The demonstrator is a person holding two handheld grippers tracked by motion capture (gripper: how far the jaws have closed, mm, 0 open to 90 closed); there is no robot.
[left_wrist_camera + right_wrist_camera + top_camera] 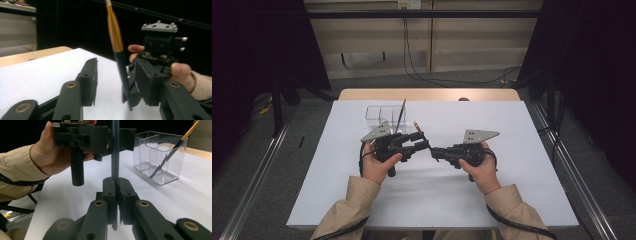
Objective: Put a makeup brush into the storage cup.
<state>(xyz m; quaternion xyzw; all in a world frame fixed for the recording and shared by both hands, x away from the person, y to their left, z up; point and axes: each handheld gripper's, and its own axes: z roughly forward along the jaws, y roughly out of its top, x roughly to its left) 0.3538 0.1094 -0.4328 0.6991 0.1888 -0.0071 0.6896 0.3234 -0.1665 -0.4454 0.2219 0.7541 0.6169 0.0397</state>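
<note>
The right tool (115, 195) is clamped tight on the black lower shaft of a brush (117, 50), holding it upright above the white bench (512, 190), seemingly so that the other hand can take it. The left tool (117, 77) has its jaws partly parted on either side of that shaft, one pad apparently near it and the other clearly off, so it has no grip yet. A clear organiser (160, 160) behind, with a second brush (172, 152) leaning inside, looks like the destination
</note>
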